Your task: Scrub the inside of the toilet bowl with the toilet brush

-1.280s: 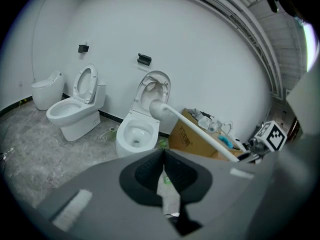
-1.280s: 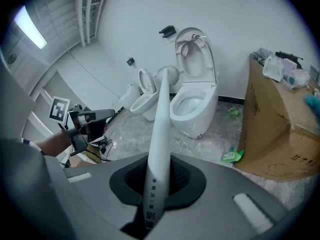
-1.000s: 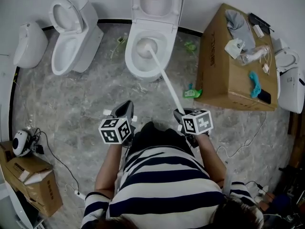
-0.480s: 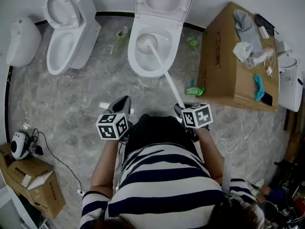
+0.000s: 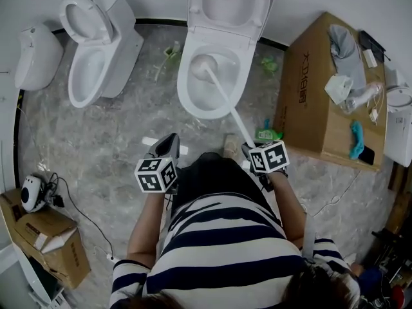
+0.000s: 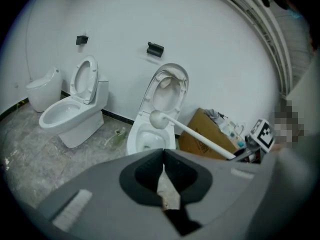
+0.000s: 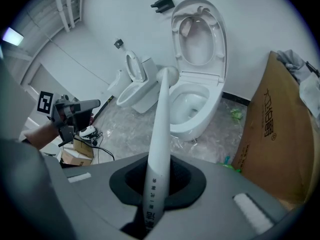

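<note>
A white toilet (image 5: 215,92) with its lid and seat up stands at top centre of the head view. The white toilet brush (image 5: 222,98) slants from my right gripper (image 5: 248,148) up to its round head (image 5: 205,66), which is over the bowl's back left. I cannot tell whether the head touches the bowl. In the right gripper view the jaws are shut on the brush handle (image 7: 158,144), and the head (image 7: 167,75) shows against the bowl (image 7: 192,109). My left gripper (image 5: 168,148) hovers over the floor, shut and empty (image 6: 163,156).
A second open toilet (image 5: 96,50) and a white urinal (image 5: 35,56) stand to the left. A large cardboard box (image 5: 309,89) with cloths and gadgets on top is on the right. Green bottles (image 5: 264,134) lie on the floor, with boxes (image 5: 45,243) and cables at the lower left.
The brush head has drifted slightly toward the bowl's back left. Both grippers keep nearly the same pose, and the head view has shifted a little.
</note>
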Demonstrator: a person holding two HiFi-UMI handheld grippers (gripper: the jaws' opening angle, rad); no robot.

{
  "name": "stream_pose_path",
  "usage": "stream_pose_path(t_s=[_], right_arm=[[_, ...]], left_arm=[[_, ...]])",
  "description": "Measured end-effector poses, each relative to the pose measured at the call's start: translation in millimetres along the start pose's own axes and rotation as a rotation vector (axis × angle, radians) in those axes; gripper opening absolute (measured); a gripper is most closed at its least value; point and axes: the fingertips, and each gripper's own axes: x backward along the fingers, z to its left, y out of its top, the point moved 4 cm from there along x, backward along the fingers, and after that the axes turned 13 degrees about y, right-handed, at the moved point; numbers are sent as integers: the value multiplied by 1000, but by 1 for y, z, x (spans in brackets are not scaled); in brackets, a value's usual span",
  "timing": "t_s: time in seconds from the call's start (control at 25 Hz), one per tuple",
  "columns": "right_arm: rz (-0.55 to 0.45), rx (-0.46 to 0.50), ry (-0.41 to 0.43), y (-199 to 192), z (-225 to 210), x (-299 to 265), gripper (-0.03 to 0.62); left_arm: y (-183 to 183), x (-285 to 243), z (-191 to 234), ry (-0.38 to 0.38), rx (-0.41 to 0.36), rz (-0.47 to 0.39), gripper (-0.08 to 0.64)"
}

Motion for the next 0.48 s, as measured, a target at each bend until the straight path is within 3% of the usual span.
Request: stream_pose_path(t_s=[0.48], right_arm=[[183,57,-2,51,-107,-1,32]], left_arm=[[38,-95,-38,43,47,20,0]])
